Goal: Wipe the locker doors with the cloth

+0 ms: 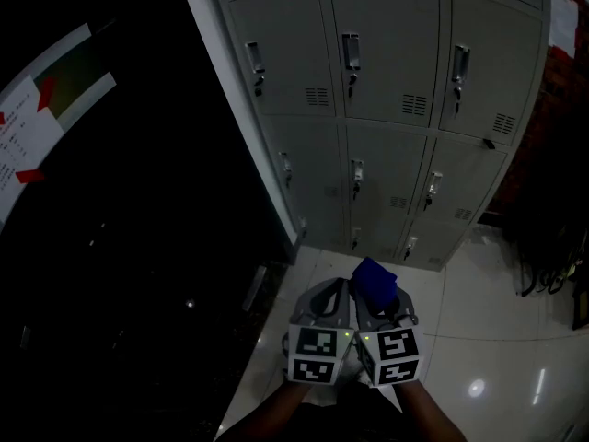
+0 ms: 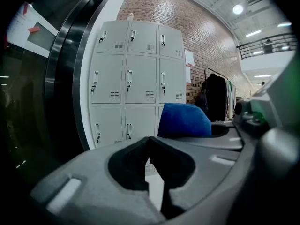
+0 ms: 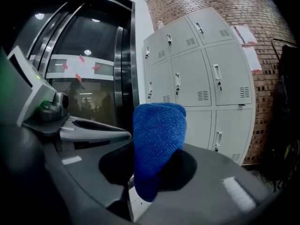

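Grey lockers (image 1: pixel 386 109) stand ahead, well apart. Right gripper (image 1: pixel 379 298) clamps the cloth (image 1: pixel 374 280), its bunched end toward the doors; left gripper (image 1: pixel 333 293) is pinched together, empty.

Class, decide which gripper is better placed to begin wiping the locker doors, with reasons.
Right: the right gripper is shut on the blue cloth; the left gripper is shut, empty. Neither touches the locker doors.

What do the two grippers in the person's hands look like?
Both are grey, with broad, rounded jaws around a dark hollow: the left claw and the right claw. Behind each sits a white cube with black square markers.
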Available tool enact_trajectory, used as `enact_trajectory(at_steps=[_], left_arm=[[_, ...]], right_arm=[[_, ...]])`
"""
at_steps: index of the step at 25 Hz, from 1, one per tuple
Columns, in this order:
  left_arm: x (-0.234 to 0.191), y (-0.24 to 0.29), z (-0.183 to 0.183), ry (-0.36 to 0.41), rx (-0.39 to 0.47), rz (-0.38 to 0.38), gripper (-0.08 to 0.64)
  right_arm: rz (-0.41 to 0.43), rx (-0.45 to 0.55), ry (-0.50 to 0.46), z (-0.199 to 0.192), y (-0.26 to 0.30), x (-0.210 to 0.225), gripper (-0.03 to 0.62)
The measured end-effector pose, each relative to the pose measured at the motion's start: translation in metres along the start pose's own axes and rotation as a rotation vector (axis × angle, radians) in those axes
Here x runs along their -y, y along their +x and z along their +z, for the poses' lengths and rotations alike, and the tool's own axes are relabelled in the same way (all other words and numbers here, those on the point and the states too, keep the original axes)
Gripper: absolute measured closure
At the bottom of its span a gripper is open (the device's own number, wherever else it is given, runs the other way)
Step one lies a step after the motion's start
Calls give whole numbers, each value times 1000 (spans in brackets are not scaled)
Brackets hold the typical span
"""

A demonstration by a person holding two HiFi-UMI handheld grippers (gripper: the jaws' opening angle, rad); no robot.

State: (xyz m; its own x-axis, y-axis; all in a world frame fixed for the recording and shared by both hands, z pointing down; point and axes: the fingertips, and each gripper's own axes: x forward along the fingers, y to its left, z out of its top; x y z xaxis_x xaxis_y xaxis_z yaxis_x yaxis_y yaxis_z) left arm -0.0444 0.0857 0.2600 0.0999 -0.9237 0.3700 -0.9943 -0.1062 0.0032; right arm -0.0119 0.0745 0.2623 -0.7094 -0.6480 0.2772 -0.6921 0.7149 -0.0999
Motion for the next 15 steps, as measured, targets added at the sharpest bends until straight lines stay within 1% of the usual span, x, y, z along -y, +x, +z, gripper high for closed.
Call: enact_trajectory(at_steps=[3, 9, 15], left_arm=[[-14, 30, 14, 0, 4, 11, 565], [-42, 72, 34, -7, 15, 31, 565], [-62, 114, 43, -13, 17, 8, 565]], right_arm=[[1, 3, -3, 10, 26, 19, 509], [-8, 9, -9, 26, 67, 52, 509], [-19, 0, -14, 33, 112, 72, 509]])
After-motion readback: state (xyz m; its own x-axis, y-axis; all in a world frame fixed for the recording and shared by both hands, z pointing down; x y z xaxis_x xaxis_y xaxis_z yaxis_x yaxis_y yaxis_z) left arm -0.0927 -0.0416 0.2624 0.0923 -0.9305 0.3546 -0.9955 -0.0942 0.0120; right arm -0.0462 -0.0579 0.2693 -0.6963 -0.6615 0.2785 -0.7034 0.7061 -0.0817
